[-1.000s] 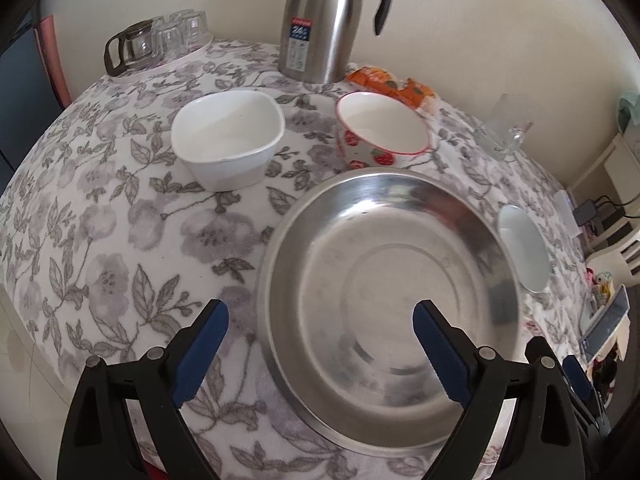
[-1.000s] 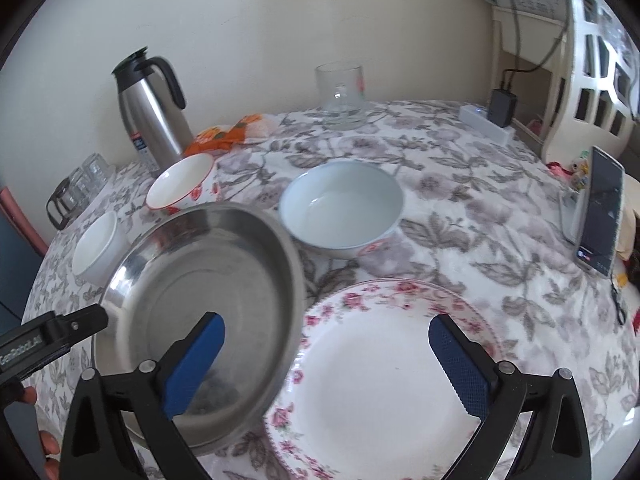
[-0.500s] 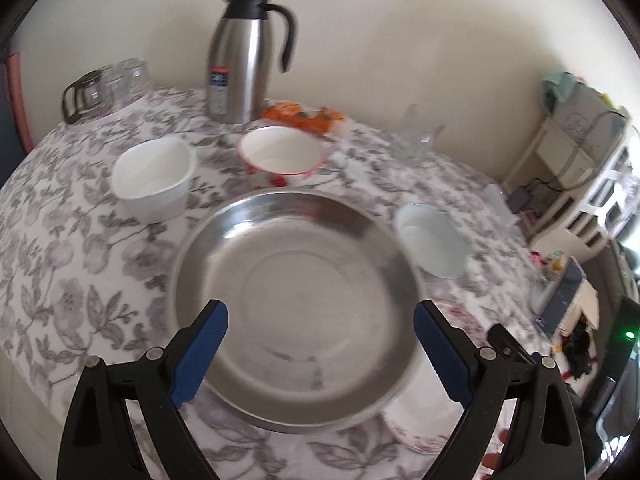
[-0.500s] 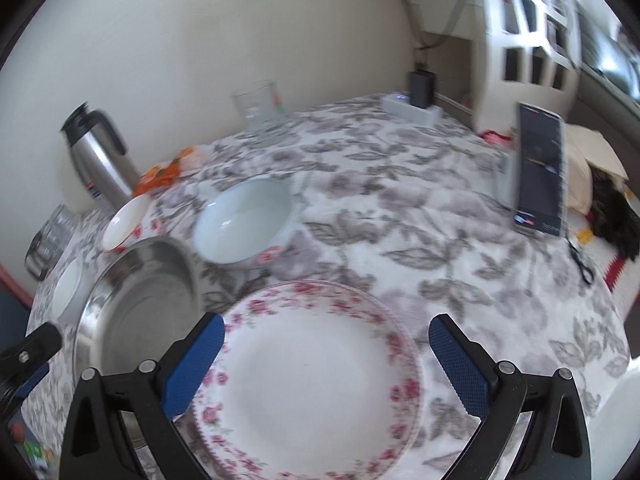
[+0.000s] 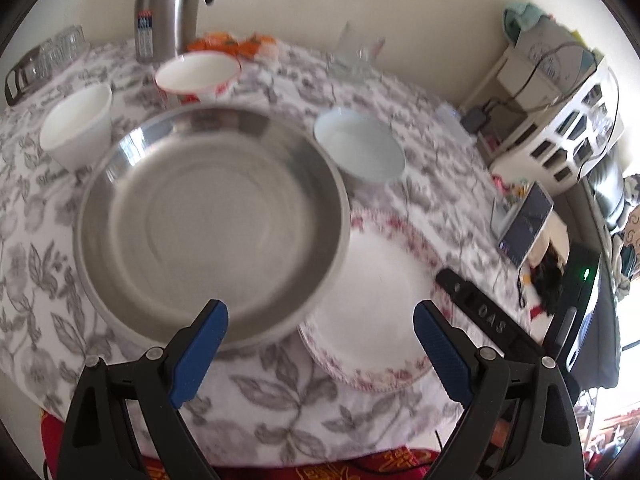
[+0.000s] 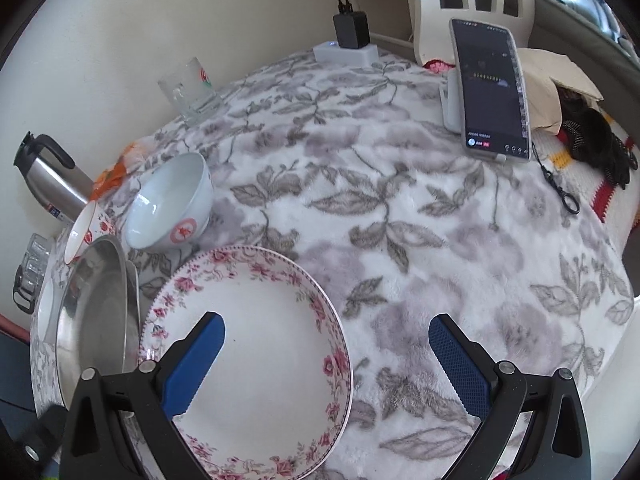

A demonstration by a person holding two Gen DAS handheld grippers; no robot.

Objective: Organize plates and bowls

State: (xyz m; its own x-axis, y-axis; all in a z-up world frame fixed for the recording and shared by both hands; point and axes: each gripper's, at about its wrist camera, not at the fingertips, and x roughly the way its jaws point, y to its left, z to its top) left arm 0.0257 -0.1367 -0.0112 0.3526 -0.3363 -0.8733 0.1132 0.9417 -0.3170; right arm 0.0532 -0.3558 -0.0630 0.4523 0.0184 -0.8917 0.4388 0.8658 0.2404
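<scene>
Here, both of my grippers hang over the near edge of the table [image 6: 400, 208], which is covered in a grey floral cloth. My left gripper [image 5: 320, 332] has its jaws wide apart, holding nothing — below it the steel basin [image 5: 208, 216] sits with its right rim overlapping the rose-rimmed plate [image 5: 380, 304]. My right gripper [image 6: 326, 354] is likewise spread with nothing between the jaws, and its left finger hovers above the plate's white centre while the right one is over bare cloth.

Beyond the plate stands the pale blue bowl [image 6: 170, 204] with a red emblem on its side, upright and just apart from the basin's rim. Behind the basin is the red-rimmed bowl [image 5: 198, 74], and to its left the plain white bowl [image 5: 76, 126], each standing alone on the cloth.

At the back by the wall are the steel thermos [image 5: 168, 8], an orange packet [image 5: 228, 42] beside it, a glass mug [image 6: 190, 88] and a cluster of glasses [image 5: 44, 60] at the far left. A phone [image 6: 492, 88] leans on a stand at the table's right side, near a white power strip [image 6: 346, 52] with a black charger plugged in.
</scene>
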